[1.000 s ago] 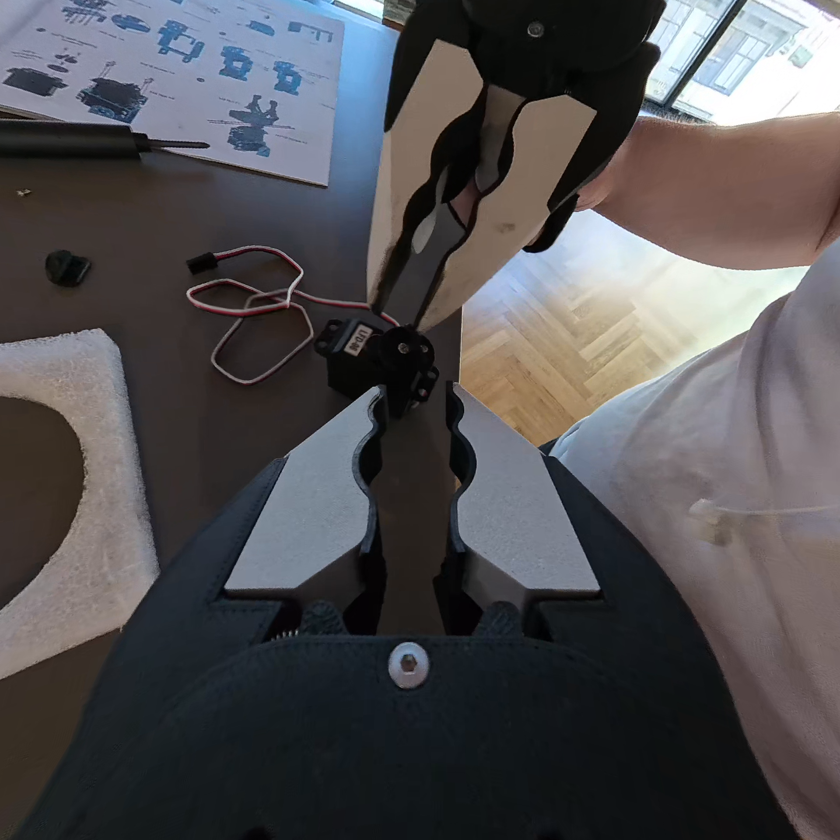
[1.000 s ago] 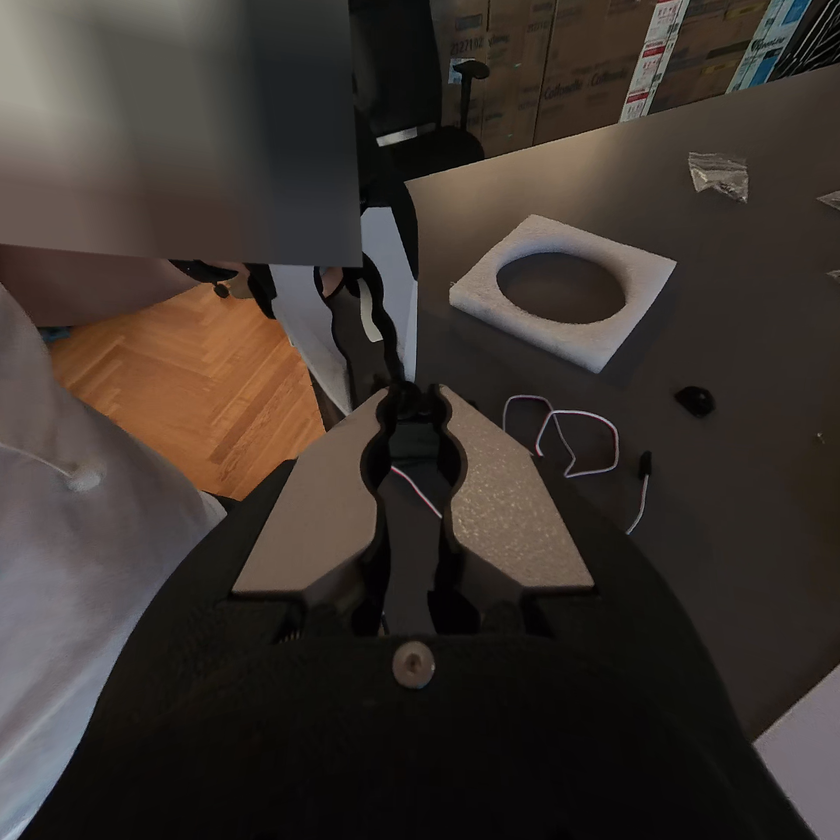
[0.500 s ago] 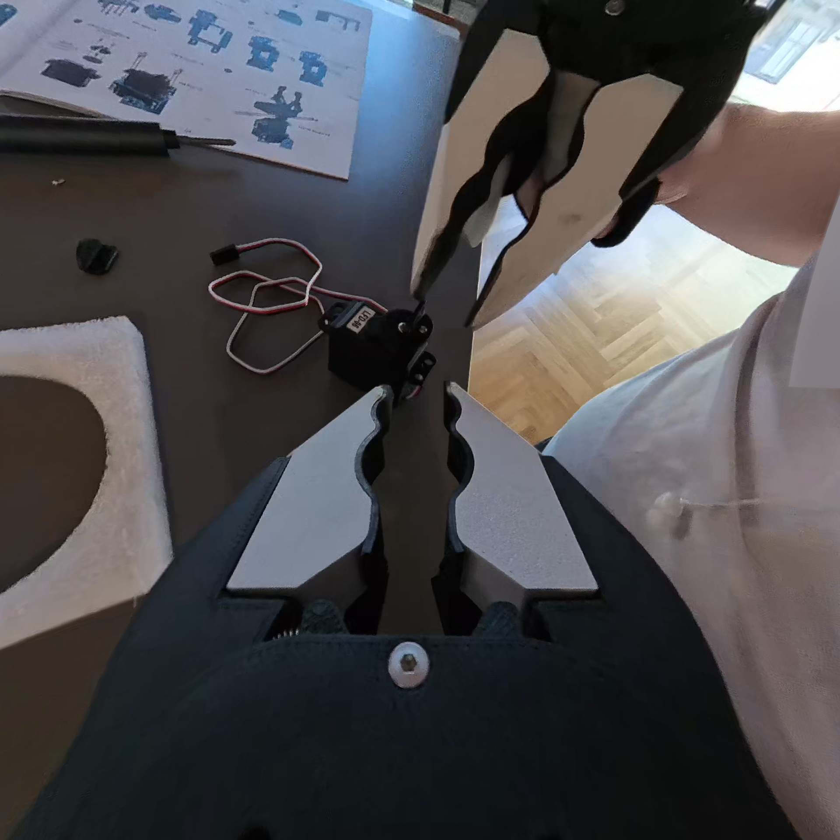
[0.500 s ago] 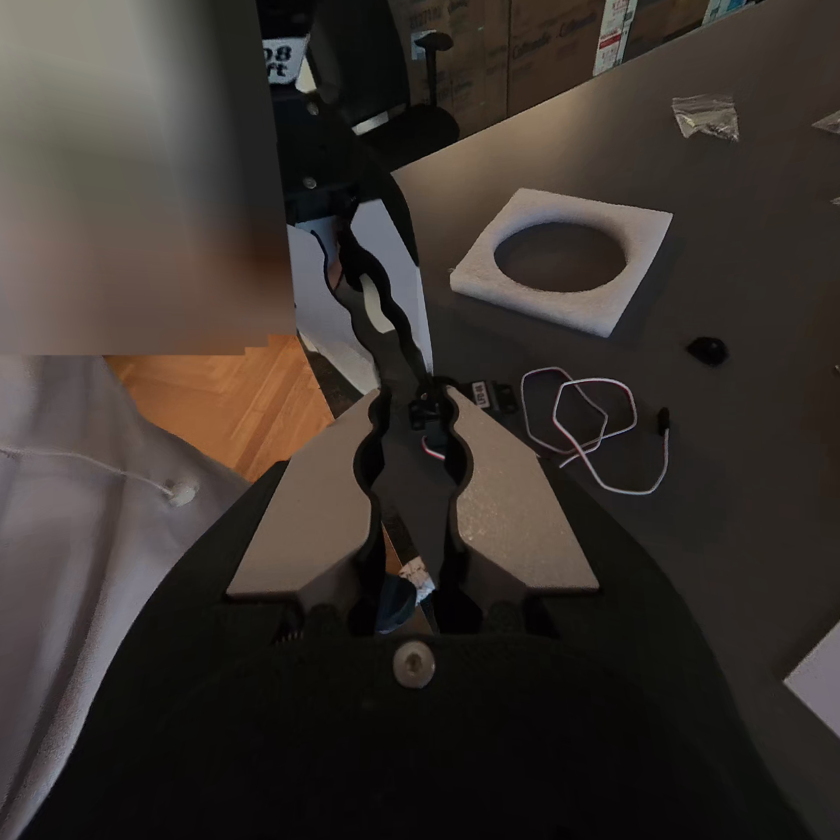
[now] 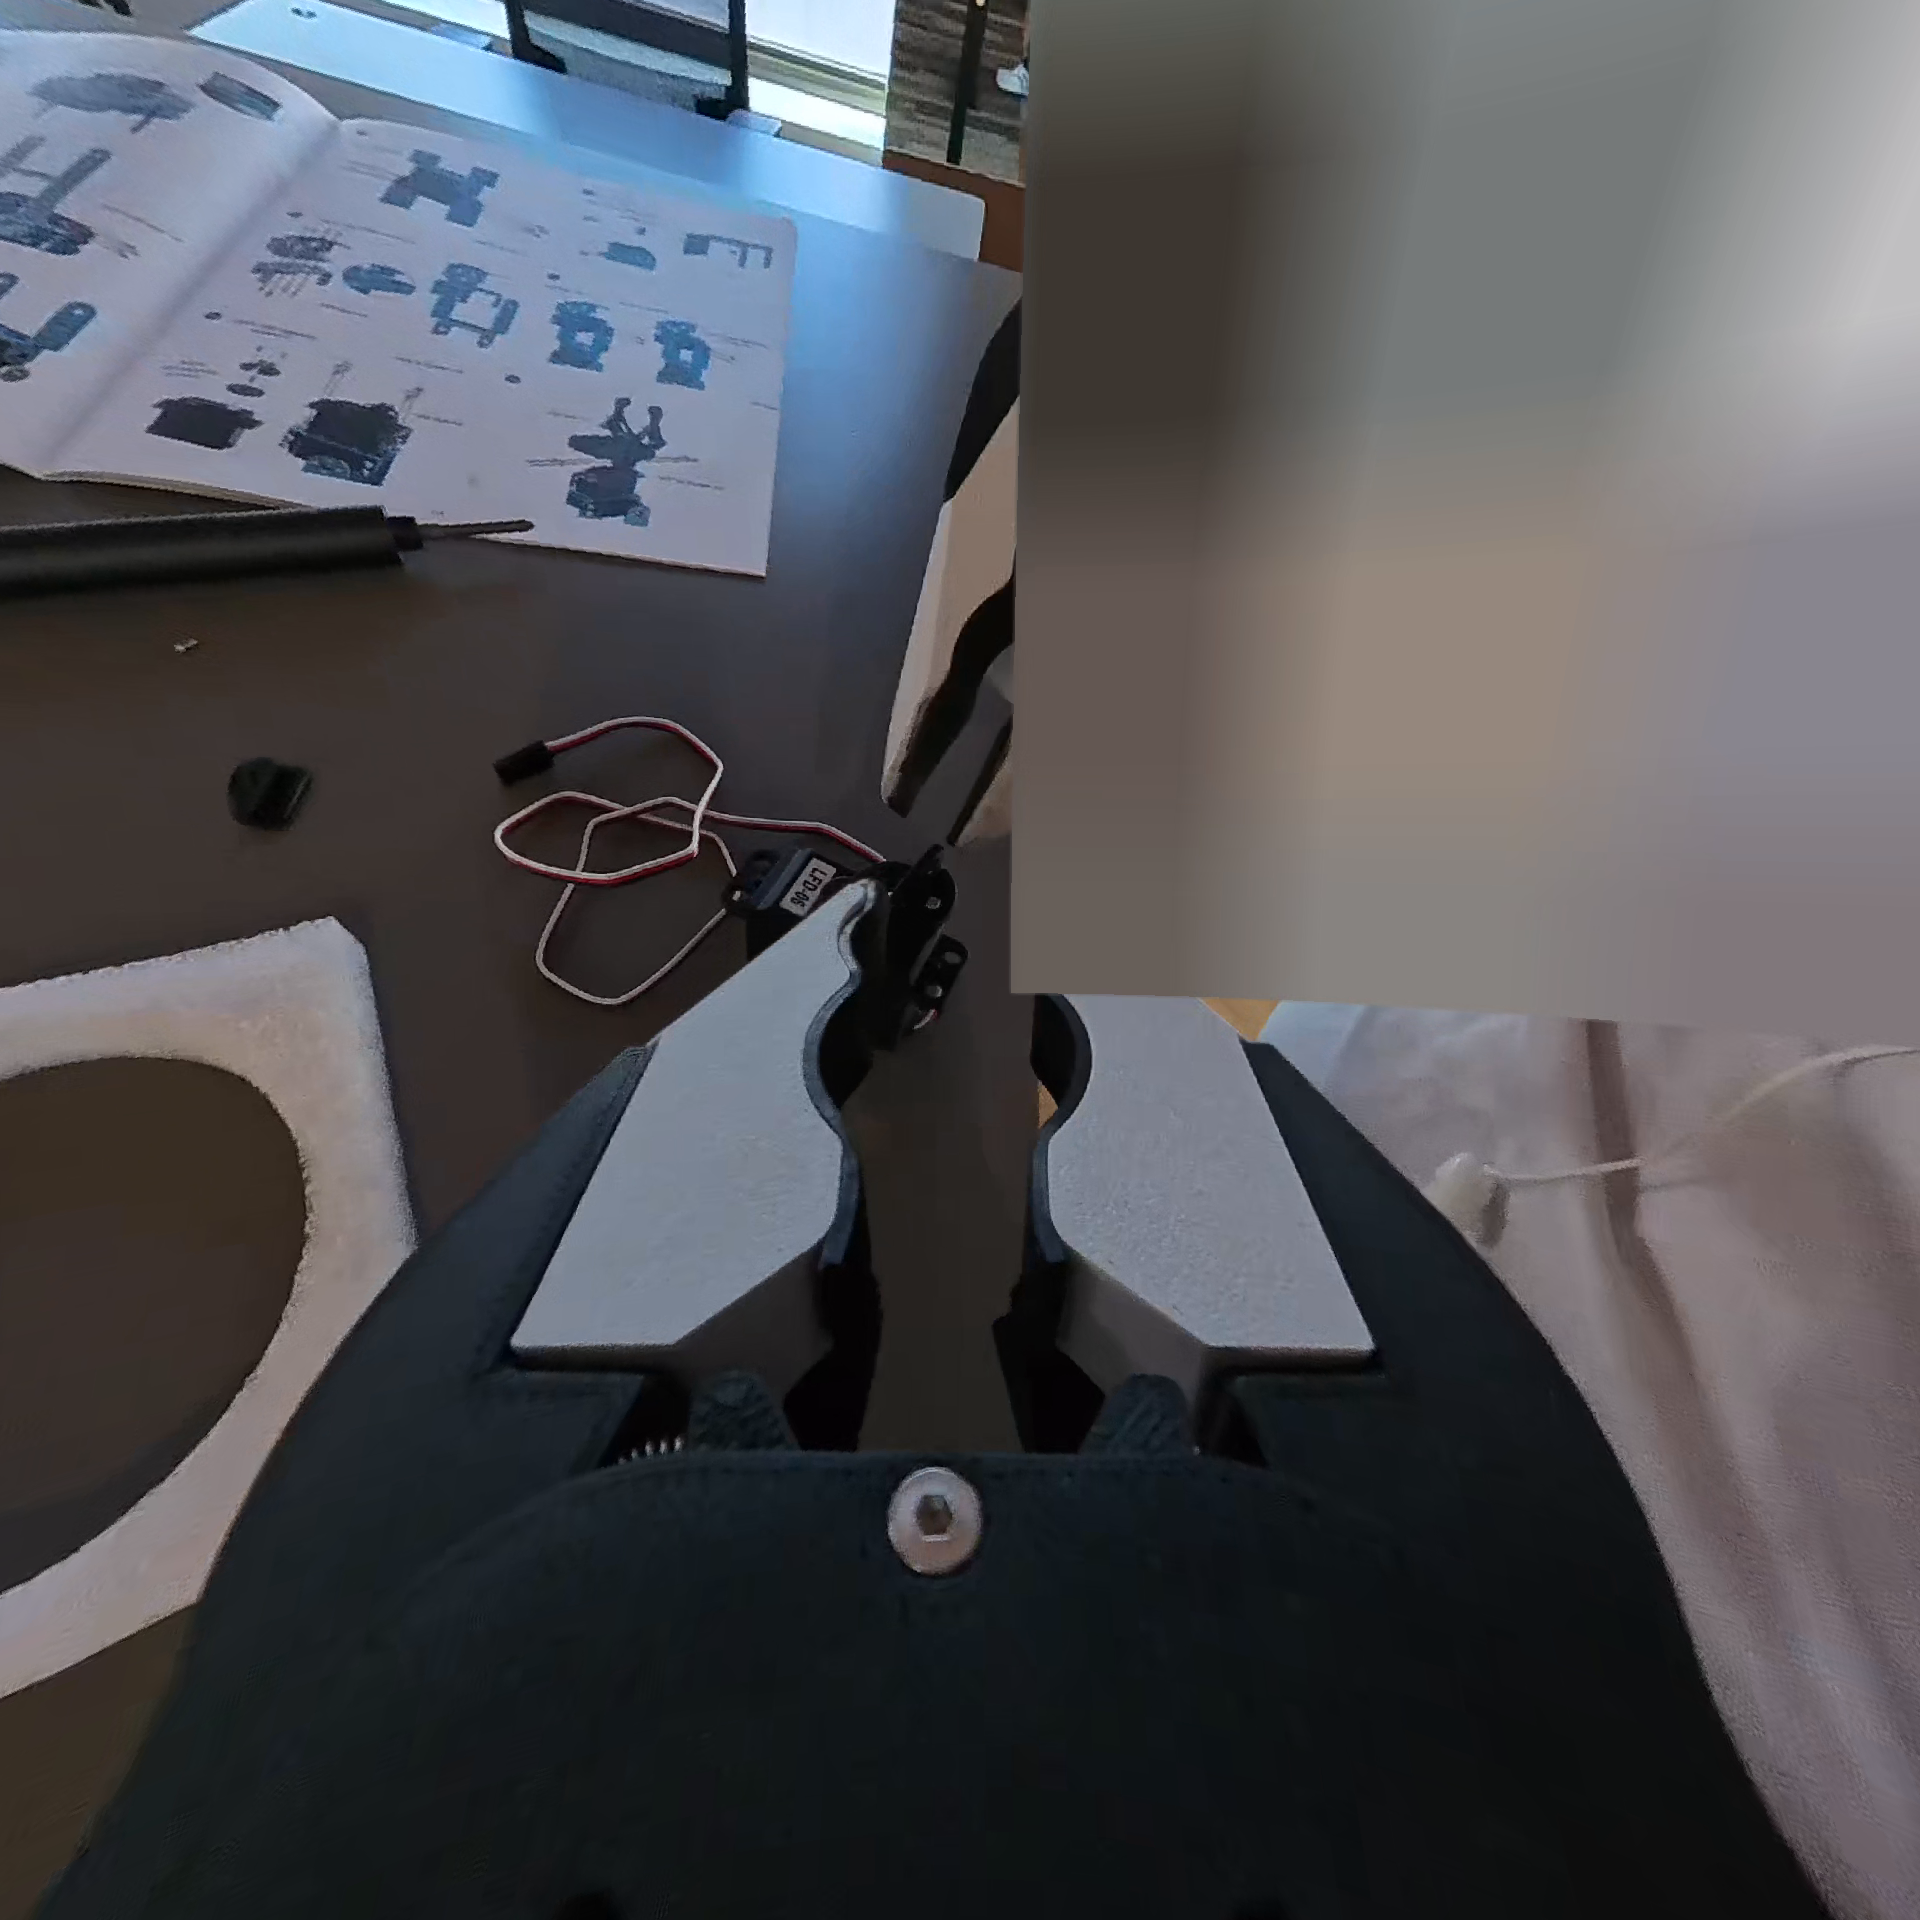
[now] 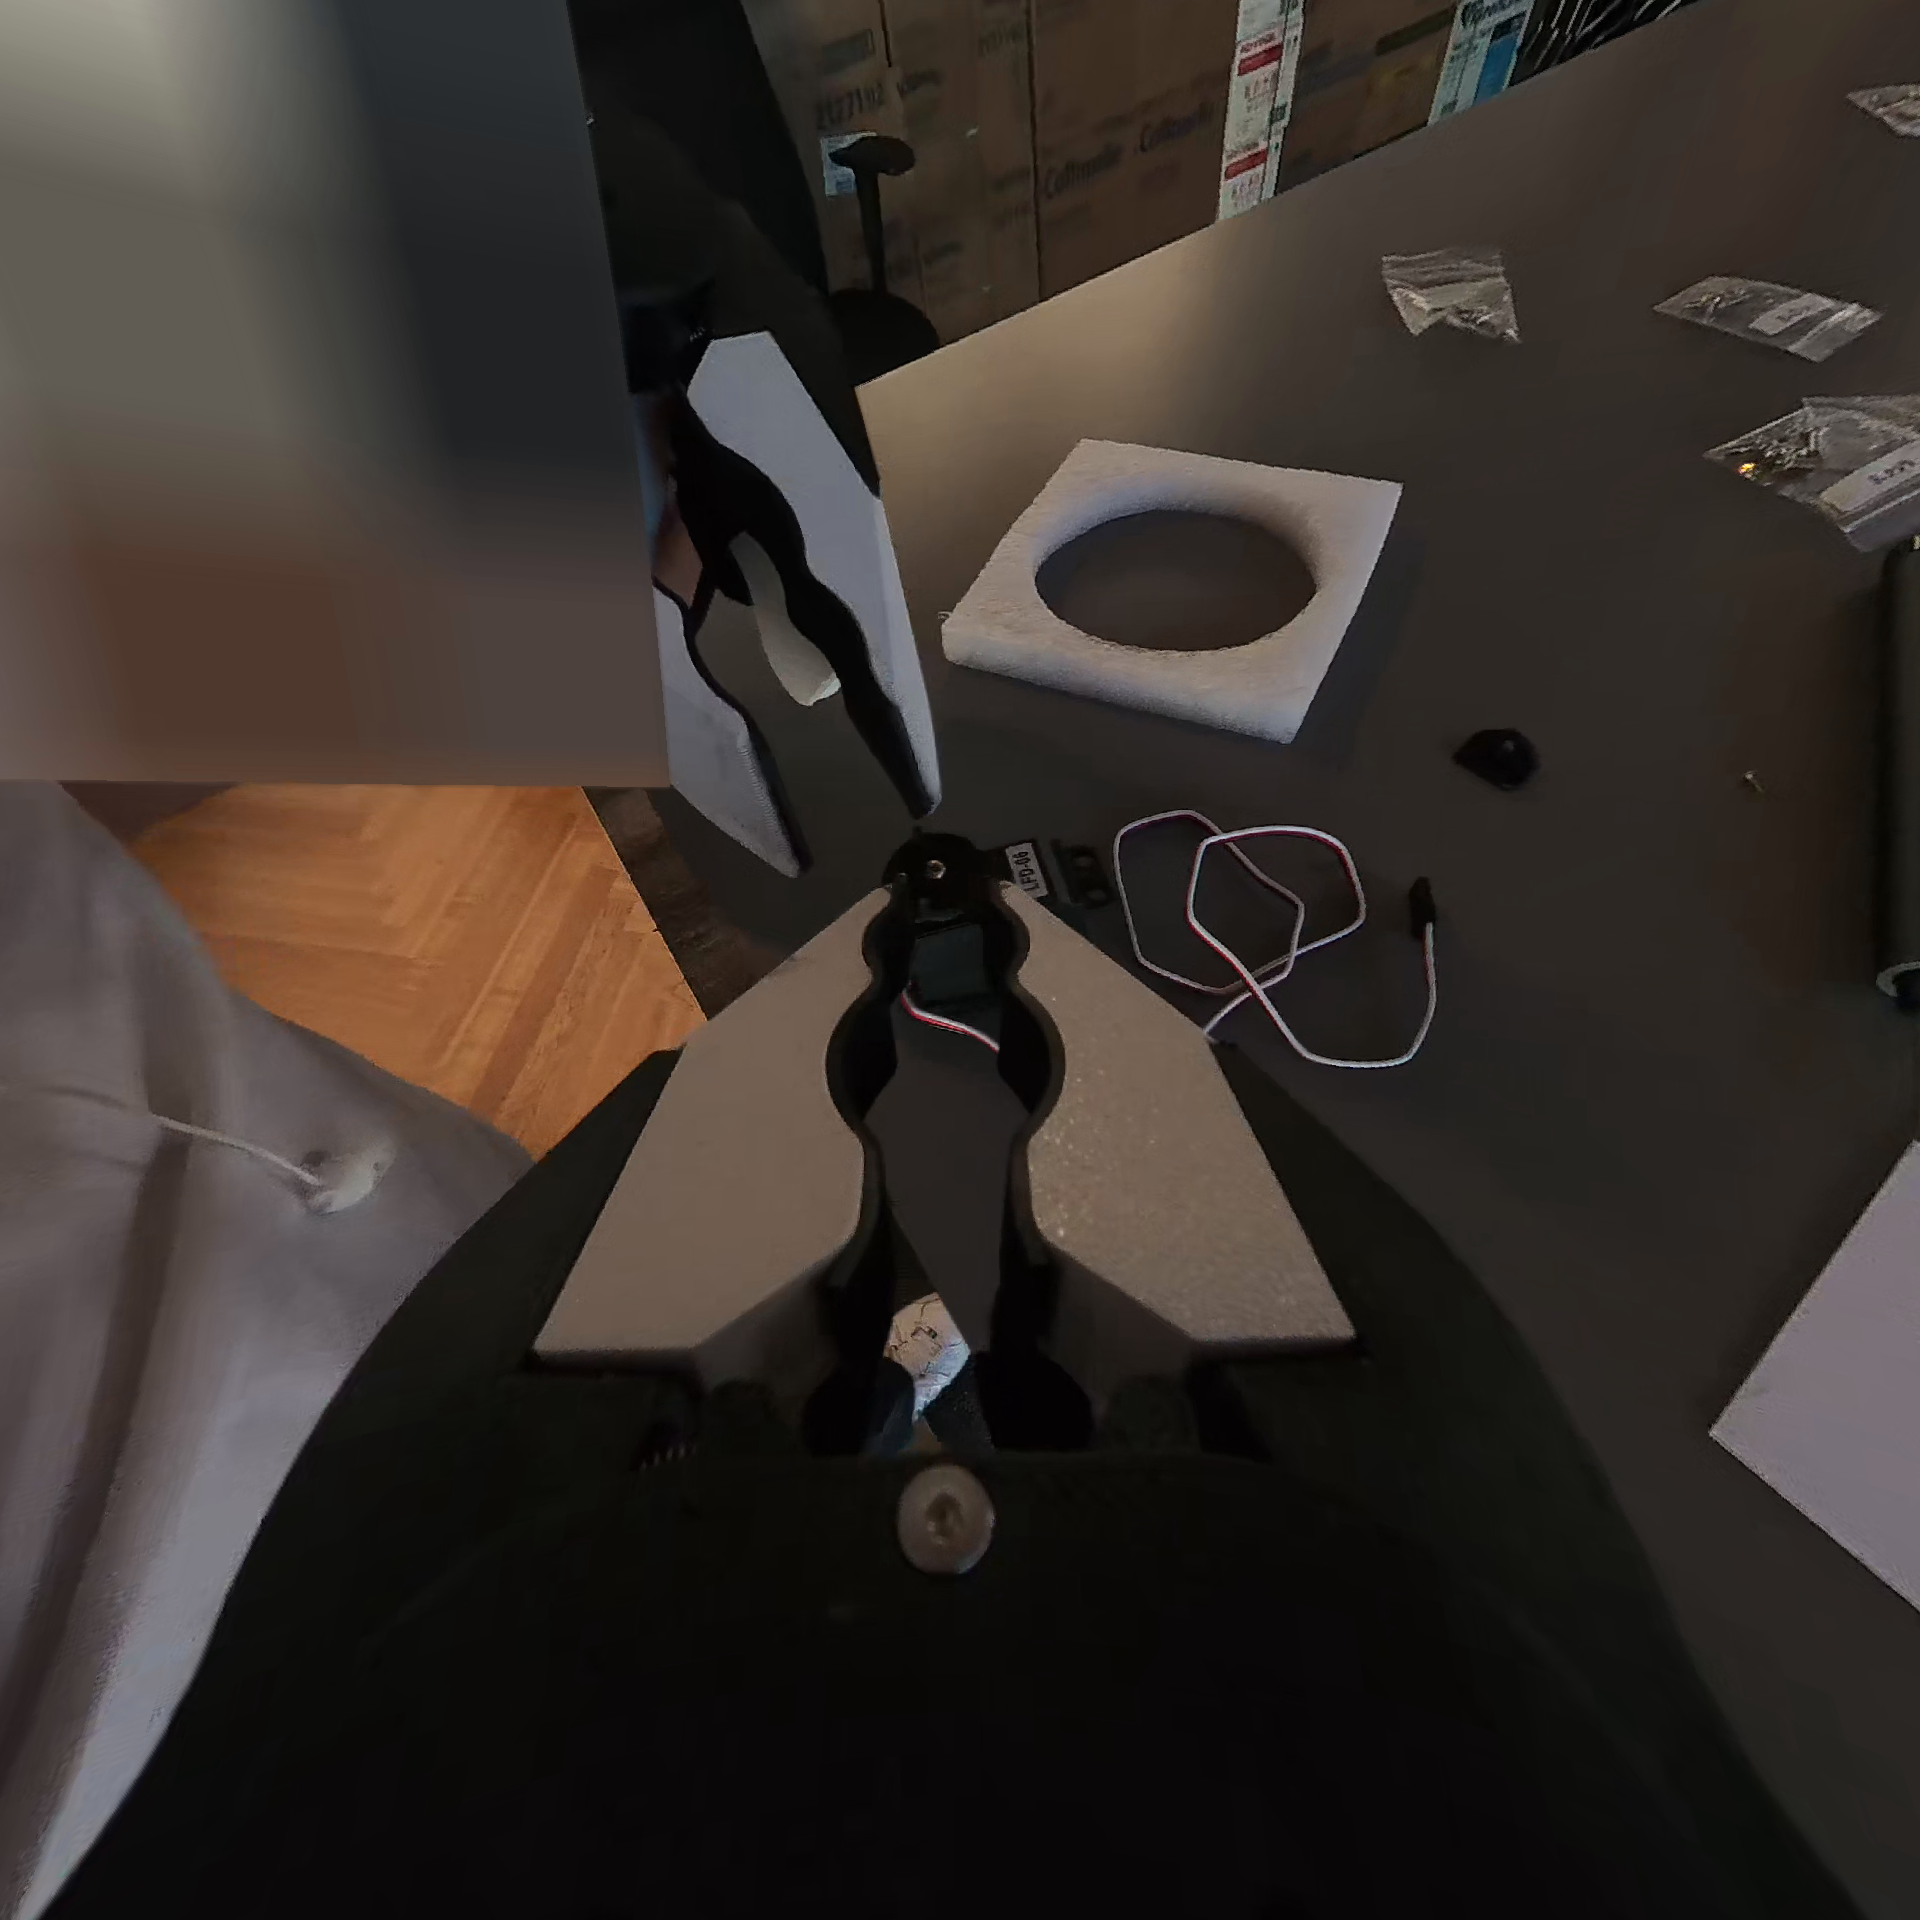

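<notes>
A small black servo point(image 5: 920, 935) with a red-white cable point(image 5: 623, 831) lies on the dark table point(image 5: 520, 675) near its edge. My left gripper point(image 5: 940, 914) is open, with the servo between its fingers, close to the left fingertip. A blurred patch hides the right fingertip. My right gripper point(image 6: 948, 899) hangs just over the servo point(image 6: 951, 961), jaws a little apart and holding nothing. The servo's round horn point(image 6: 935, 862) shows past its tips. The left gripper point(image 6: 860, 831) shows there too, open. One white finger point(image 5: 966, 540) of the right gripper shows above the servo.
A white foam square with a round hole point(image 5: 312, 997) point(image 6: 1330, 582) lies beyond the cable. An open instruction booklet point(image 5: 468, 312), a black screwdriver point(image 5: 197, 540), a small black part point(image 6: 1496, 756) and bags of screws point(image 6: 1449, 291) lie on the table. Wooden floor point(image 6: 416, 935) lies past the edge. Left and right tips are no more than a few centimetres apart.
My right gripper, shut at the servo's horn a second ago, has opened and lifted slightly. My left gripper has moved forward, so the servo now sits between its fingers.
</notes>
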The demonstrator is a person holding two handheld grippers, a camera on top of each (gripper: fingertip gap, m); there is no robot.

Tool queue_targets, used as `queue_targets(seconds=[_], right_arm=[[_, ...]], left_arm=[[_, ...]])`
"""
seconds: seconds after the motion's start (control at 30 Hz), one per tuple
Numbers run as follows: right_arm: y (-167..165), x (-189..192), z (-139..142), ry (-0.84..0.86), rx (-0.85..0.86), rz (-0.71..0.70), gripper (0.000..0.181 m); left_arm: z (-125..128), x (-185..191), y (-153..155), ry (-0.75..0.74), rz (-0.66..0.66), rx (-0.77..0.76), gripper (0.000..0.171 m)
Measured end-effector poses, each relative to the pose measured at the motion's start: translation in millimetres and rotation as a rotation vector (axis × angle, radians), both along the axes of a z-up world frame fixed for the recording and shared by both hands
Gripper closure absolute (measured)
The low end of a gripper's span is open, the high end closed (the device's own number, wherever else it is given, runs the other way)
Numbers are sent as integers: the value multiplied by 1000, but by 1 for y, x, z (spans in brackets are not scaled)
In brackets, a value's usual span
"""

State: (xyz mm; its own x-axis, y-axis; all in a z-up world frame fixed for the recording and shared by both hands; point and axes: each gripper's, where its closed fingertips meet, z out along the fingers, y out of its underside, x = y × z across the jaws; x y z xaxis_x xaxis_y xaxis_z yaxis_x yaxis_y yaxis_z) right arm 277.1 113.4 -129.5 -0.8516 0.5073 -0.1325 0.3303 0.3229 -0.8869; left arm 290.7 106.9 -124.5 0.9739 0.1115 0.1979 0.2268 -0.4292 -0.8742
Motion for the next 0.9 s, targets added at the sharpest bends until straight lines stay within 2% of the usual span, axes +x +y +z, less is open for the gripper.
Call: queue_targets(seconds=[0.2,0.3,0.5,0.9], right_arm=[[-2,-2,-2,15,1,34,170],[-2,-4,-2,25,9,39,171],[4,-7,-1,32,16,44,171],[-1,-10,-2,-9,-20,69,171]], left_arm=[[-3,3,0,-20,-2,1,147],[-1,10,0,-32,-23,5,153],[-4,7,-1,-17,-5,-16,150],[-6,29,8,-13,-48,-33,153]])
